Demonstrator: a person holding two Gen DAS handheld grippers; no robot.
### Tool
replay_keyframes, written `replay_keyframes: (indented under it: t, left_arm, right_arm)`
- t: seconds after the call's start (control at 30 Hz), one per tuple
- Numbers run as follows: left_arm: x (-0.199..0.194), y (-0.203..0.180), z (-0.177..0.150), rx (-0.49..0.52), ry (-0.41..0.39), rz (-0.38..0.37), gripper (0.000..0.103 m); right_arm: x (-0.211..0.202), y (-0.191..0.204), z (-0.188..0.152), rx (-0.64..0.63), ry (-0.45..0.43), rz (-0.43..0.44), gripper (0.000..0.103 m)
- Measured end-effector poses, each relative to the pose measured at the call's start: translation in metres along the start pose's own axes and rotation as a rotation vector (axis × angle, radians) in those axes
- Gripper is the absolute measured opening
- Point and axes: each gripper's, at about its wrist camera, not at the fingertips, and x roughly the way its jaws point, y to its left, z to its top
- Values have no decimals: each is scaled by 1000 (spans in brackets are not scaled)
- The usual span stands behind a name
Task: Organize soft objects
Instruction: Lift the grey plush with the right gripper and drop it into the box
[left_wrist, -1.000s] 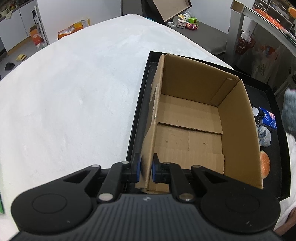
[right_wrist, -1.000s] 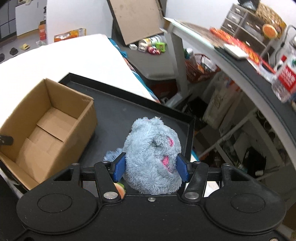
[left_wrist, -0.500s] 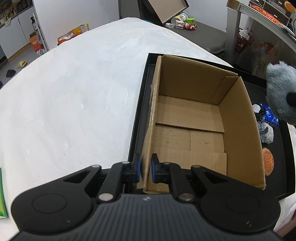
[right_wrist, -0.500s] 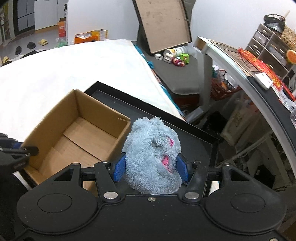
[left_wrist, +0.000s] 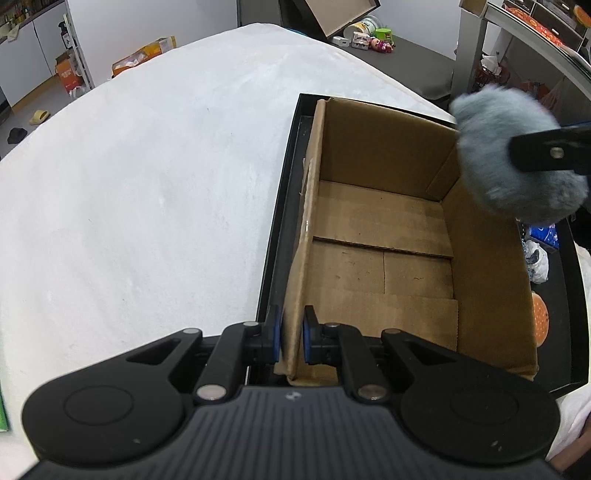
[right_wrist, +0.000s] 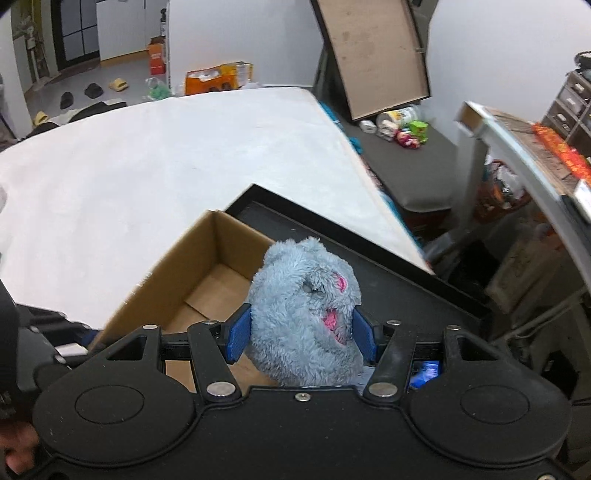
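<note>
Right gripper (right_wrist: 301, 334) clamps fluffy grey-blue plush toy (right_wrist: 306, 314) above open brown cardboard box (left_wrist: 388, 236); left gripper (left_wrist: 290, 338) pinches the box wall.

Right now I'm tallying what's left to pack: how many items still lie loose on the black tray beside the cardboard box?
3: a blue packet, a crumpled white bag and an orange burger-like toy. More may hide behind the box wall.

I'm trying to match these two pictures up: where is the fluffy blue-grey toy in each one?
Left wrist view: the plush toy is at the upper right edge, blurred, above the box's right wall.
Right wrist view: the plush toy is lower centre, squeezed between the right gripper pads.
Shared landmark: the open cardboard box.
</note>
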Motion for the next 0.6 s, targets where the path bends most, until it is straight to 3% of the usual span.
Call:
replay_keyframes:
  t: [0.2, 0.33, 0.6]
  left_arm:
    - [4, 4, 1, -6, 8, -15, 10]
    - [7, 4, 1, 0, 16, -11, 11]
    - [12, 11, 2, -20, 29, -31, 11]
  right_arm:
    - [14, 16, 5, 3, 14, 57, 46]
    - [27, 19, 9, 18, 43, 87, 25]
    - [33, 13, 2, 51, 69, 98, 25]
